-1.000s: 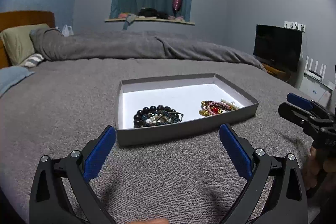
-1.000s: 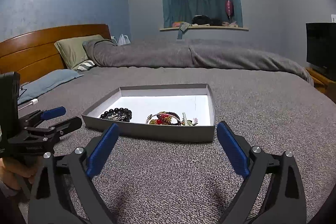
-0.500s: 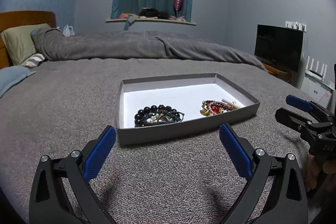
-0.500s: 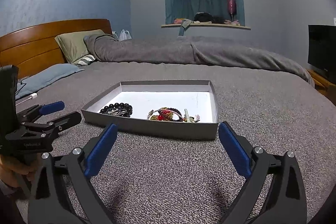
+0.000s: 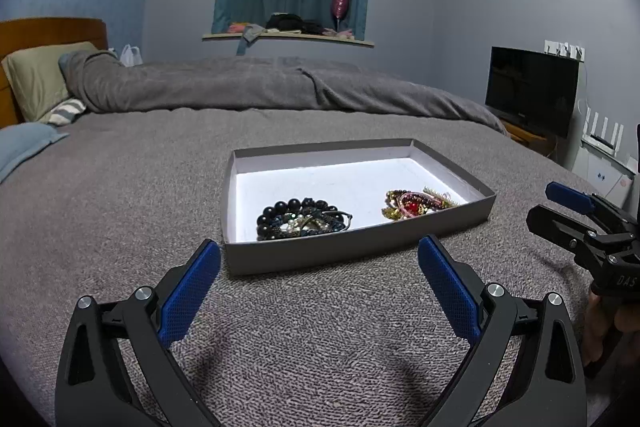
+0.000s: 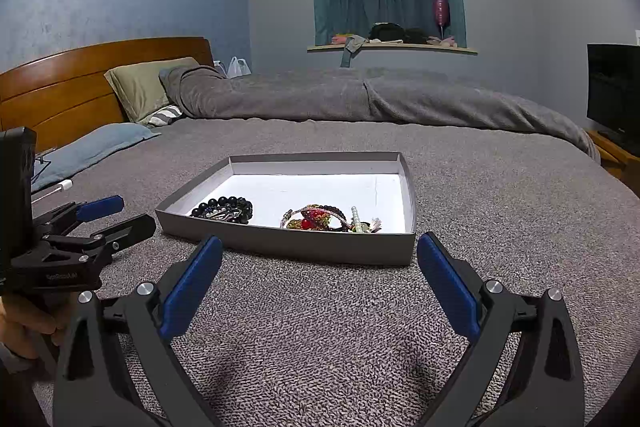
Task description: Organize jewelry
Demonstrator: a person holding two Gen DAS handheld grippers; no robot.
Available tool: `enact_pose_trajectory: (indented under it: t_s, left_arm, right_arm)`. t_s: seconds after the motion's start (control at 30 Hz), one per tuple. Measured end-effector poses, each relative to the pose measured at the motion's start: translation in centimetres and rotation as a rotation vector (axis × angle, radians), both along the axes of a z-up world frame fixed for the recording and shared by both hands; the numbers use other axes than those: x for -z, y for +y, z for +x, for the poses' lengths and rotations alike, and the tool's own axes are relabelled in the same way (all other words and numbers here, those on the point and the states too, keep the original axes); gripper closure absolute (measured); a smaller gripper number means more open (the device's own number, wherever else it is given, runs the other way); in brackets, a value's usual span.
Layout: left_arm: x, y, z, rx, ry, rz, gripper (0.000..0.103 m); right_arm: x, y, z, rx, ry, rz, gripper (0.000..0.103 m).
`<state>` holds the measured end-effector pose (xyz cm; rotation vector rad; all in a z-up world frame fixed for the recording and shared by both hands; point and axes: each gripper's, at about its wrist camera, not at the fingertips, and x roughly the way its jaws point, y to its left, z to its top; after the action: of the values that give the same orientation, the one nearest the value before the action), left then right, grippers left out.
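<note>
While the grey bed (image 5: 120,207) fills most of the room, a shallow grey tray (image 5: 356,251) sits flat on its blanket. Both tools hover short of the tray's near wall, the left gripper (image 5: 320,255) and the right gripper (image 6: 320,251) spread wide, each empty. Inside lie a black bead bracelet pile (image 5: 302,219) and, apart to its right, a red-and-gold tangle (image 5: 416,205).

A shallow grey tray (image 5: 360,251) on the bed holds a black beaded bracelet heap (image 5: 302,219) and, apart, a red-gold tangle (image 5: 416,205).
</note>
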<state>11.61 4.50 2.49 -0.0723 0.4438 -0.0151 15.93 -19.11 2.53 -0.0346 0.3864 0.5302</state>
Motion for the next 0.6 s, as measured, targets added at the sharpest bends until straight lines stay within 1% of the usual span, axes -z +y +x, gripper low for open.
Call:
enact_pose_trajectory:
  t_s: [0.6]
  left_arm:
    - [0.02,0.01,0.05,0.000,0.005,-0.003,0.005]
  right_arm:
    - [-0.06,-0.01,-0.13,-0.005,-0.002,0.000,0.006]
